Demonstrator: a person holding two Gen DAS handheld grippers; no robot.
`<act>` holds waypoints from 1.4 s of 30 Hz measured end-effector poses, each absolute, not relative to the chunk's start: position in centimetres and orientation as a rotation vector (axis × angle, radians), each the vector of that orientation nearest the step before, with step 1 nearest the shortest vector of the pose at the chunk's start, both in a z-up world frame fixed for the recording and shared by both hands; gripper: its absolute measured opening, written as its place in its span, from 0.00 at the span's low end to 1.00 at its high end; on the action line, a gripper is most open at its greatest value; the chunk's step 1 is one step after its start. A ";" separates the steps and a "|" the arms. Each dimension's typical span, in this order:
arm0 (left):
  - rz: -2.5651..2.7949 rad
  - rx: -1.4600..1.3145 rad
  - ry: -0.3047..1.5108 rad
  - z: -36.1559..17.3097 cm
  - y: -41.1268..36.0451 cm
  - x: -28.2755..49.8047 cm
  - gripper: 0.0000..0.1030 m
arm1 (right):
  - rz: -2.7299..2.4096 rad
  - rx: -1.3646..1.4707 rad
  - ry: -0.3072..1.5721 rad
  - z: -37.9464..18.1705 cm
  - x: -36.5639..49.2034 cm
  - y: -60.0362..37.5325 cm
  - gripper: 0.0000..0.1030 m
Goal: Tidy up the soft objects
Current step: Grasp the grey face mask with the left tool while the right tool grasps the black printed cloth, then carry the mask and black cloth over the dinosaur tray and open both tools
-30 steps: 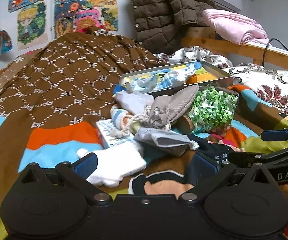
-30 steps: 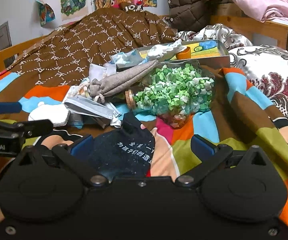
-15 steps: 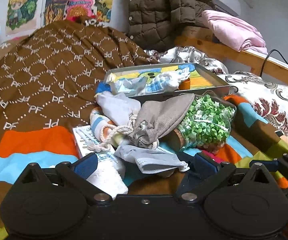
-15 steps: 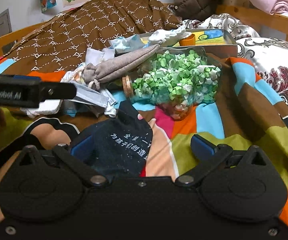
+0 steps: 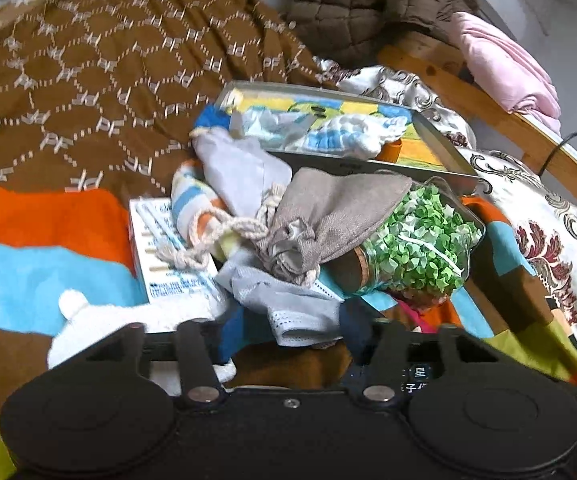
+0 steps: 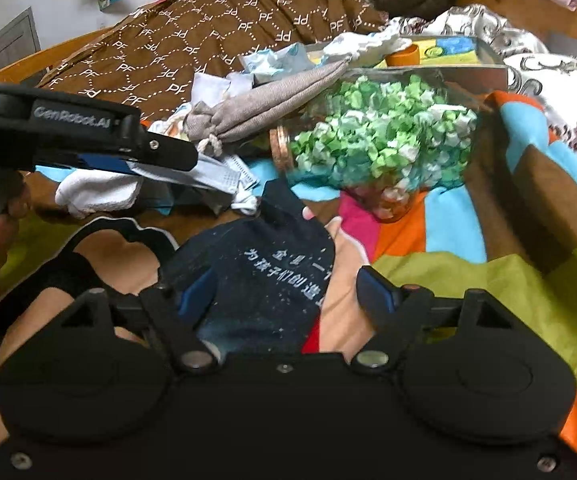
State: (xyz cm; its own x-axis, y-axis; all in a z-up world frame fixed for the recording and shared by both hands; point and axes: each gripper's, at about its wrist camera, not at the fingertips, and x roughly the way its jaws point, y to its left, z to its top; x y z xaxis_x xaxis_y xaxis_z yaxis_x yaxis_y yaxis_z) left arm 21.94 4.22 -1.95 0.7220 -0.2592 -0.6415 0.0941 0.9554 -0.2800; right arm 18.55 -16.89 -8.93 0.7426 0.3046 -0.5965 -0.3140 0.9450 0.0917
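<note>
A heap of soft things lies on the bed: a grey drawstring pouch (image 5: 328,216), a pale grey face mask (image 5: 288,308), a white sock (image 5: 100,320) and a striped cloth (image 5: 192,200). My left gripper (image 5: 288,340) is open, its jaws on either side of the face mask; it shows from the side in the right wrist view (image 6: 160,160). My right gripper (image 6: 288,292) is open over a dark blue printed cloth (image 6: 272,272), with nothing held.
A glass jar of green paper stars (image 6: 376,140) lies on its side next to the pouch. A metal tin tray (image 5: 440,152) with cloths in it stands behind. A brown patterned quilt (image 5: 108,60) and a wooden bed rail (image 5: 488,108) lie beyond.
My left gripper has moved forward and right, up to the face mask in the heap. My right gripper has closed in a little over the dark blue cloth.
</note>
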 end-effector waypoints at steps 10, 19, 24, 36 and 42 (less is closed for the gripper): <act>-0.153 -0.266 0.779 -1.8 4.3 22.3 0.05 | 0.388 -0.041 0.649 -8.9 17.6 -16.3 0.24; -0.149 -0.212 0.763 -1.0 3.8 19.2 0.03 | 0.387 -0.098 0.630 -8.1 16.4 -16.1 0.01; -0.169 -0.206 0.784 -0.5 3.5 17.3 0.03 | 0.374 -0.129 0.588 -7.0 15.6 -16.5 0.00; -0.315 -0.131 0.724 2.7 1.5 13.9 0.02 | 0.337 -0.251 0.430 -2.3 12.9 -17.8 0.00; -0.376 -0.080 0.614 5.6 0.5 15.0 0.02 | 0.278 -0.282 0.364 1.8 13.3 -18.9 0.00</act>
